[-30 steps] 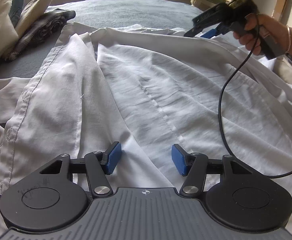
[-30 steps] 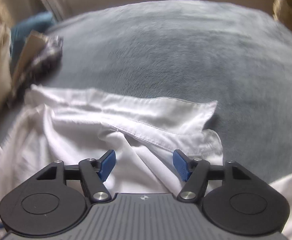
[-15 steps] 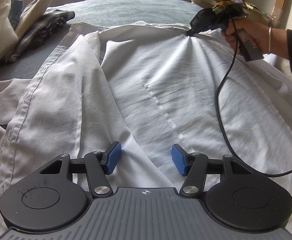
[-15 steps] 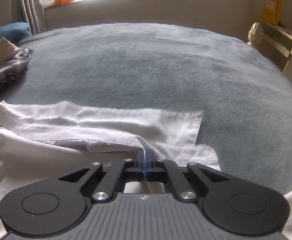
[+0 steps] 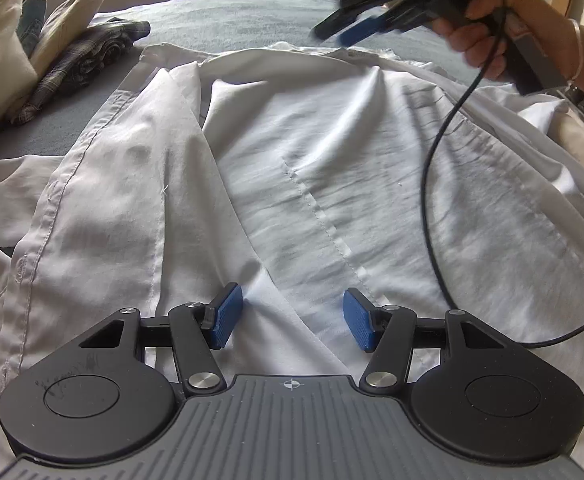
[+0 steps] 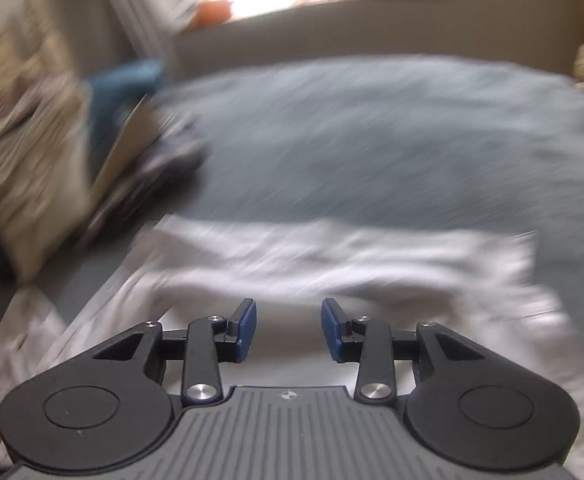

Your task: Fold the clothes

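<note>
White shirt point(image 5: 331, 168) spread flat on grey bed point(image 5: 228, 16), mid-fold.
L gripper point(image 5: 292, 320) wide, empty, low over the hem; R gripper point(image 6: 288, 330) opening, nothing between pads, above collar edge, prob. to regrip.

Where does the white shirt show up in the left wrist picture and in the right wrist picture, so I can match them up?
Left wrist view: the white shirt fills the middle and lower picture, spread on the grey bed cover.
Right wrist view: the shirt is a blurred white band across the lower middle, just beyond the claw.
Shared landmark: the pile of clothes at the left edge, also at left in the right wrist view.
</note>
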A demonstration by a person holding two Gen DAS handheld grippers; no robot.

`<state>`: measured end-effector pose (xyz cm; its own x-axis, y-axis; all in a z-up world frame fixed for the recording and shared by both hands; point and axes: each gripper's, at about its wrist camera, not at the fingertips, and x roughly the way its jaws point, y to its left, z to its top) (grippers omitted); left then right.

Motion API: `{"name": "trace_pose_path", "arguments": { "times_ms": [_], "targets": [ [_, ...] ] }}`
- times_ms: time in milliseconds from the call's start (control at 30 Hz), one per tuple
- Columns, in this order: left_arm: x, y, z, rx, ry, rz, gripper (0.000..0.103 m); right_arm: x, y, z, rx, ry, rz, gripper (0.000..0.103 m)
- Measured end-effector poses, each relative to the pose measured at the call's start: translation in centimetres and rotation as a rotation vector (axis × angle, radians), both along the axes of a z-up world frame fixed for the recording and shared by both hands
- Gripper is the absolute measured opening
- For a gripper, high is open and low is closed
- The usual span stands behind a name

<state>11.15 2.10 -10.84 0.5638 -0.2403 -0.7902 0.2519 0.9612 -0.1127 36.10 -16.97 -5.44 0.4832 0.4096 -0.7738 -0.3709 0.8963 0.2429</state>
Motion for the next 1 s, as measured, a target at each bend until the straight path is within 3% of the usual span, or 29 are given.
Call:
{"name": "trace_pose_path", "arguments": {
  "times_ms": [67, 133, 267, 367, 433, 533, 667, 767, 900, 1000],
  "targets": [
    [-0.1, 0.2, 0.0, -0.007, 0.003, 0.01, 0.056, 1.1, 2.0, -2.4, -0.049, 0.056, -0.003, 0.037],
    [-0.2, 0.4, 0.1, -0.02, 0.006, 0.021, 0.056, 2.2, 2.8, -4.6, -0.108, 0.06, -0.052, 0.03],
    [-0.5, 1.2, 0.3, -0.061, 0.01, 0.054, 0.056, 3.3, -1.0, -2.8, -0.051, -0.032, -0.291, 0.03],
    [-0.7, 1.6, 0.4, -0.074, 0.008, 0.057, 0.056, 1.9, -5.0, 0.8, -0.004, -0.084, -0.342, 0.03],
    [-0.7, 1.7, 0.5, -0.079, 0.007, 0.055, 0.056, 0.0, -8.4, 4.0, 0.086, -0.087, -0.365, 0.031],
    [-0.7, 1.8, 0.6, -0.083, 0.003, 0.055, 0.056, -4.5, -13.4, 9.1, 0.307, -0.072, -0.367, 0.031],
    [-0.9, 1.9, 1.0, -0.077, -0.008, 0.06, 0.056, -12.2, -16.9, 16.3, 0.355, -0.196, -0.26, 0.032],
    [-1.2, 1.9, 1.6, -0.06, -0.028, 0.065, 0.056, -16.3, -18.3, 18.9, 0.357, -0.195, -0.17, 0.033],
    [-1.8, 1.3, 2.6, -0.033, -0.057, 0.056, 0.056, -18.6, -16.7, 15.9, 0.229, -0.074, -0.117, 0.033],
    [-2.7, 0.0, 3.4, -0.018, -0.083, 0.016, 0.056, -18.7, -13.8, 9.6, 0.11, 0.064, -0.107, 0.032]
  ]
}}
